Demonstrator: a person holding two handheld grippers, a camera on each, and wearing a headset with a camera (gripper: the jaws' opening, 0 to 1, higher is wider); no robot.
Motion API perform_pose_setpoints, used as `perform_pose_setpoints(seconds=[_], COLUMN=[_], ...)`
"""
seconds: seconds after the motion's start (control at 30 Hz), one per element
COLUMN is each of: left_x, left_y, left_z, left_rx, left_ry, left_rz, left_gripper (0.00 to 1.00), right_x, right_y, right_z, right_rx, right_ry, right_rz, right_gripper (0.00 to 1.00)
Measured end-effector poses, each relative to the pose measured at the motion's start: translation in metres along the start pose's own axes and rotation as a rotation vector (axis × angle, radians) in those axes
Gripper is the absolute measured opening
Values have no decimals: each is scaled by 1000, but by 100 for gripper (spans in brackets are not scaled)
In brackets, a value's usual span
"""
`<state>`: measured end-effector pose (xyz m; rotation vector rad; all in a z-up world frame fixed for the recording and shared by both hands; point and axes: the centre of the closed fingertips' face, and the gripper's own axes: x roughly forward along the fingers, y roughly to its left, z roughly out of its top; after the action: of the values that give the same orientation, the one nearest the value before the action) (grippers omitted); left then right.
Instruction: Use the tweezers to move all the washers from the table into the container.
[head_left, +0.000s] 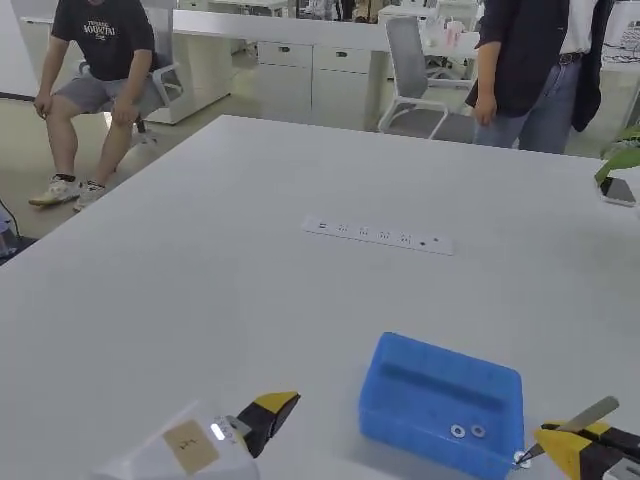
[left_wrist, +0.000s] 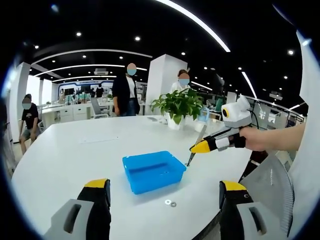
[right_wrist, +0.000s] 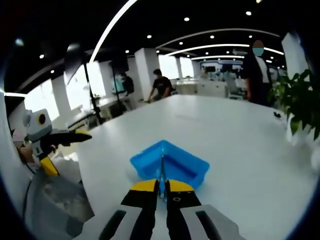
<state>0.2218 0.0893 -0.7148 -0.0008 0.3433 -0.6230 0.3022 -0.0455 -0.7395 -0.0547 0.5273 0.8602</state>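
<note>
Left gripper (left_wrist: 164, 185): jaws spread wide, nothing held. Right gripper (right_wrist: 162, 186): jaws pressed together on the tweezers (right_wrist: 162, 167). Their long axis is carried straight ahead of the jaws, with the tip down at the near right corner of the container (left_wrist: 150, 181). Whether anything is pinched in the tip cannot be told.

Two washers (left_wrist: 170, 203) are seen flat on the table (head_left: 200, 300), close together, just beside the container's near wall on the person's side. From the tweezers' tip they lie back toward the person and to the left. They are framed between the left jaws and are nearer that gripper, but the tool is held in the right. Judged: the tip must be drawn back off the corner and lowered. The container wall stands close beside the pick.

Two stowed washers (head_left: 467, 431) are counted inside the container. The task is judged about half done.

Beyond: power strip (head_left: 378, 236), plant (left_wrist: 177, 105), seated person (head_left: 100, 60), standing person (head_left: 540, 70).
</note>
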Motion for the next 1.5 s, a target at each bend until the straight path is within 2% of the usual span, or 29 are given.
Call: perform_pose_setpoints(seconds=[0.27, 0.57, 0.87, 1.1, 1.5], left_x=[-1, -1, -2, -3, -4], left_y=[2, 4, 6, 7, 8], left_z=[-1, -1, -1, -2, -3], left_rx=[-7, -11, -13, -12, -16], left_ry=[0, -1, -4, -2, -1], left_rz=[6, 11, 17, 19, 25], left_gripper=[92, 92, 91, 91, 91], right_x=[9, 26, 41, 57, 79], right_y=[9, 10, 10, 6, 2], right_z=[20, 44, 56, 53, 34], right_rx=[-31, -70, -107, -104, -109], right_ry=[-21, -39, -32, -10, 69], right_rz=[19, 46, 71, 89, 121], right_gripper=[3, 3, 3, 3, 3])
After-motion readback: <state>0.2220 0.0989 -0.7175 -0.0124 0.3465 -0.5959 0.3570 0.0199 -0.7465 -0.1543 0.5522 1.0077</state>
